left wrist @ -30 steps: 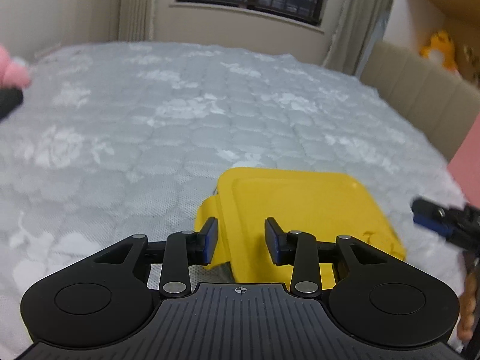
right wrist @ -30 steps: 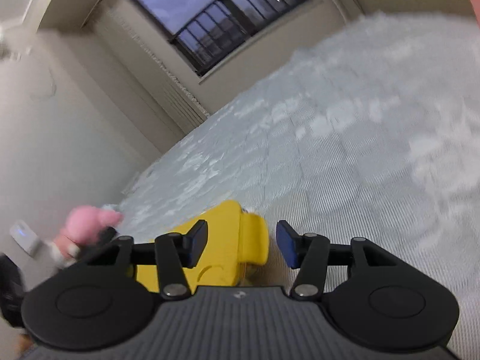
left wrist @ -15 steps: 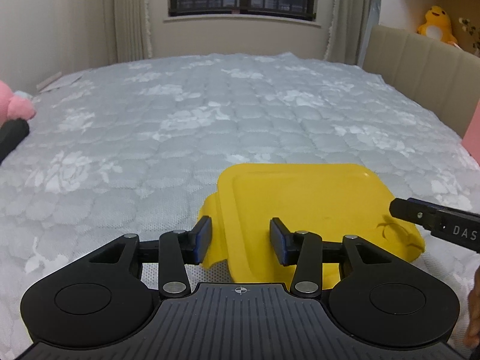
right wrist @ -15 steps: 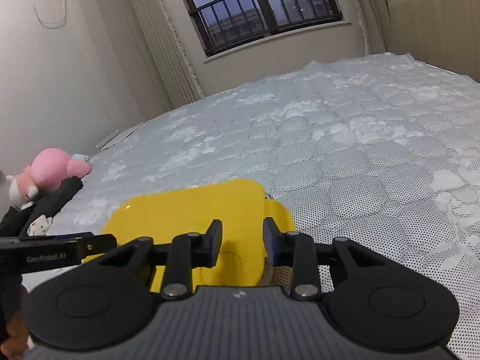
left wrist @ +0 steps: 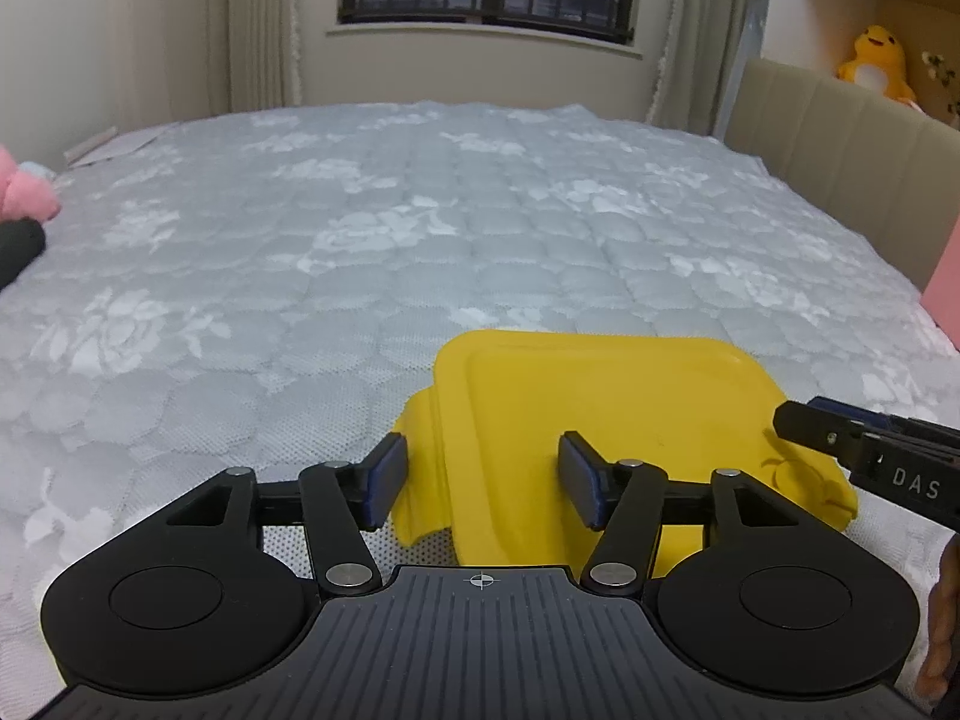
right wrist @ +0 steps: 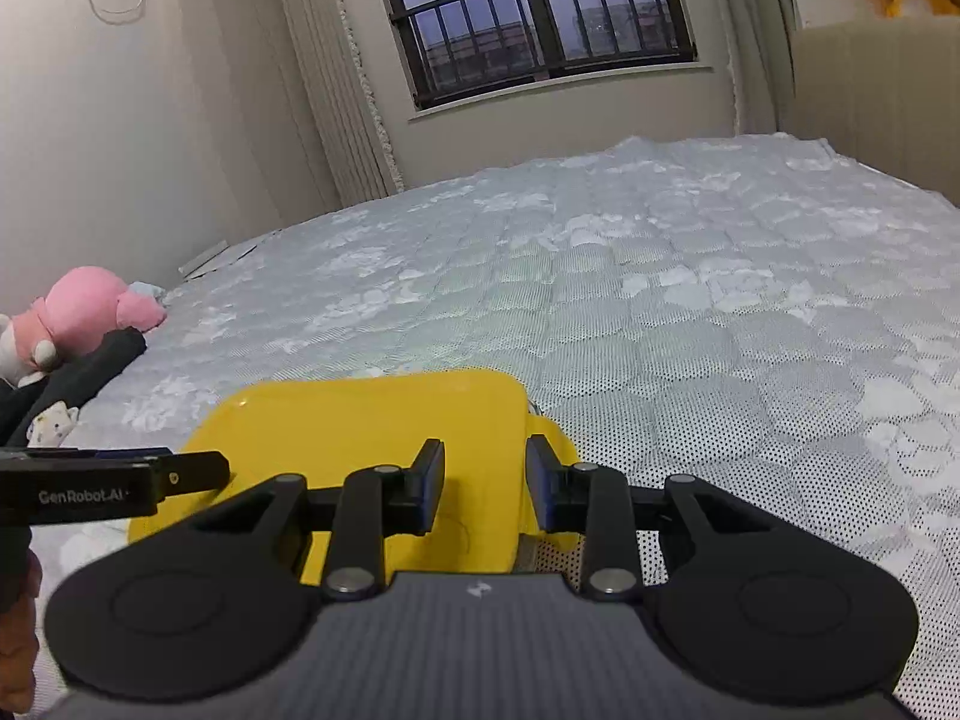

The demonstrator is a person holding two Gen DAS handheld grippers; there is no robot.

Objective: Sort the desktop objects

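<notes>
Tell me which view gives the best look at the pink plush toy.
The right wrist view. There the pink plush toy shows nearly whole at the left edge of the bed, lying against a dark cloth. The left wrist view catches only a pink sliver, cut off by the frame's left border.

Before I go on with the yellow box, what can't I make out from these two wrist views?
- Yellow box: lid shut, contents hidden in both views; near side behind each gripper body.
- Right tongs: whether the pads press the lid edge is unclear.
- Left tongs: opening, pads off the box's clasp.
- Pink plush toy: cut off by the left edge.
</notes>
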